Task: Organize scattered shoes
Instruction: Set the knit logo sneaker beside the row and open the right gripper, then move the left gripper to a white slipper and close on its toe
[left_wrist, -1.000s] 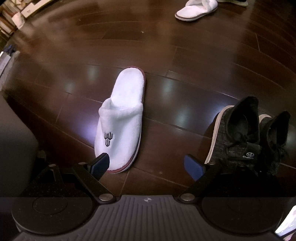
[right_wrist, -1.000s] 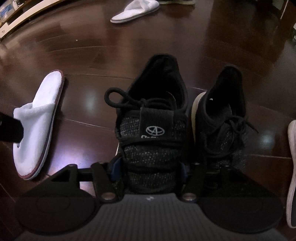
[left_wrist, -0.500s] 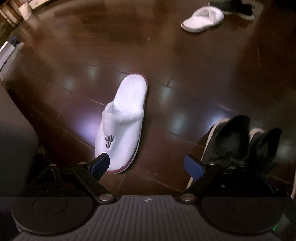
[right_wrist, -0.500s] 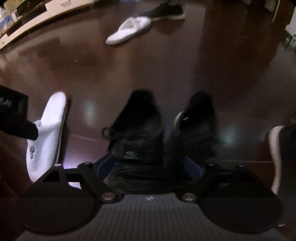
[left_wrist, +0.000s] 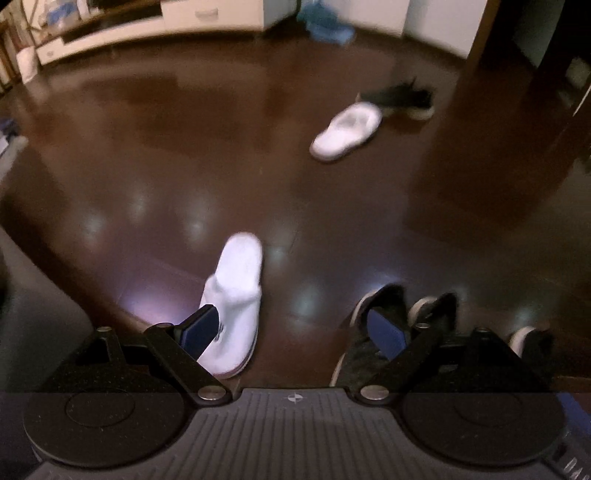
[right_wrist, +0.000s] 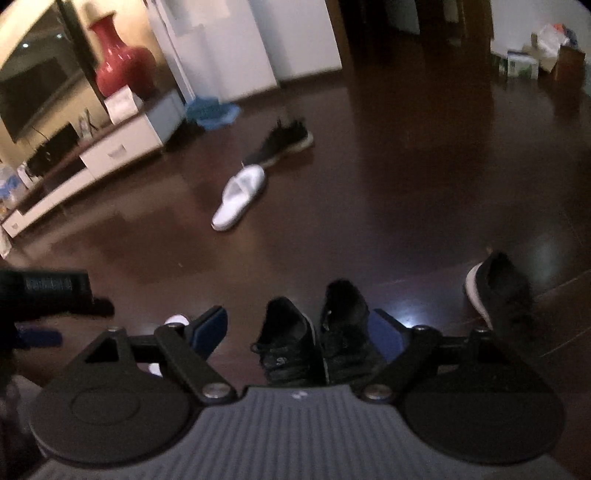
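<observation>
My left gripper (left_wrist: 293, 328) is open and empty above the dark wood floor. A white slipper (left_wrist: 236, 295) lies just beyond its left finger, toe toward me. To the right a pair of black sneakers (left_wrist: 384, 306) stands side by side. In the right wrist view that same pair (right_wrist: 314, 336) sits between the spread fingers of my right gripper (right_wrist: 295, 330), which is open and raised clear of them. A second white slipper (right_wrist: 240, 197) and a lone black sneaker (right_wrist: 280, 146) lie far across the floor. Another black sneaker with a white sole (right_wrist: 498, 291) rests to the right.
A low white TV console (right_wrist: 92, 162) with a red vase (right_wrist: 122, 62) lines the far left wall. A blue cloth (right_wrist: 212, 110) lies by its end. Boxes (right_wrist: 535, 55) crowd the far right corner, and a grey furniture edge (left_wrist: 37, 321) stands close on the left.
Both grippers have lifted and tilted up, so the shoes look smaller and lower. The right gripper's fingers, close against the left sneaker a second ago, are now spread and clear of it.
</observation>
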